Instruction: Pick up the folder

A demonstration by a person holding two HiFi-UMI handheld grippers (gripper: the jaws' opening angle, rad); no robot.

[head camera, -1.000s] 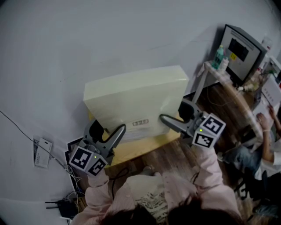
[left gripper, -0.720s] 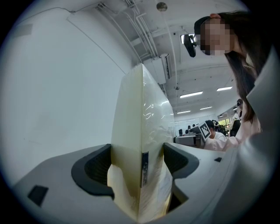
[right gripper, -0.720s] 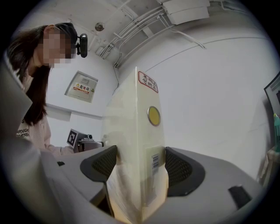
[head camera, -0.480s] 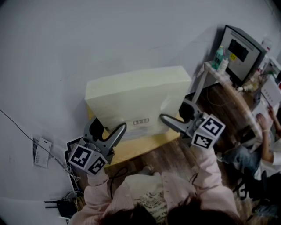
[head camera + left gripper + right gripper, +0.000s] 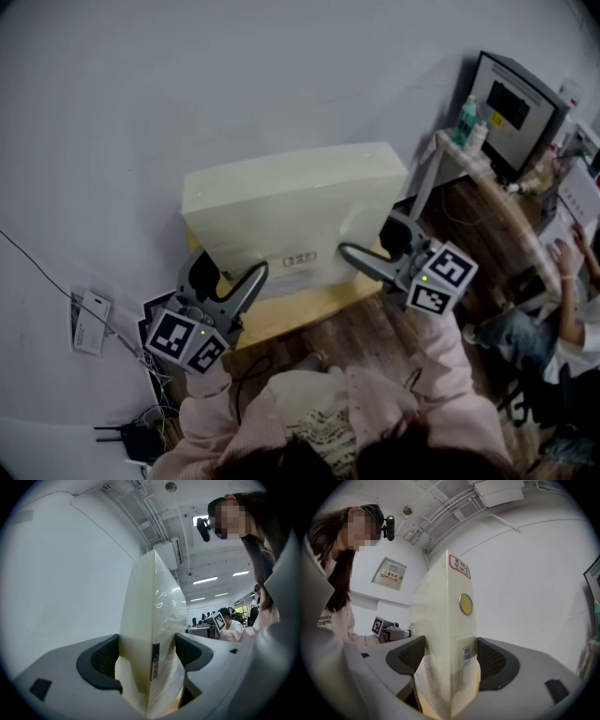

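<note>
A thick pale-yellow folder [image 5: 295, 211] stands upright, held at both ends just over a wooden surface [image 5: 300, 317]. My left gripper [image 5: 228, 277] is shut on its lower left end, and my right gripper [image 5: 373, 242] is shut on its lower right end. In the left gripper view the folder's edge [image 5: 150, 620] fills the gap of the left gripper [image 5: 146, 656], with both pads pressed on it. The right gripper view shows the folder's spine [image 5: 450, 616], with a round ring and a barcode label, clamped in the right gripper [image 5: 451, 658].
A white wall rises behind the folder. A monitor [image 5: 514, 103] and bottles [image 5: 469, 122] stand on a white desk at the right, with a seated person [image 5: 574, 272] beyond. At the left lie a card [image 5: 91, 325], cables and a black device [image 5: 131, 441].
The folder and both grippers shifted slightly up and to the right a second ago, and have held nearly still since. Both grips stay unchanged.
</note>
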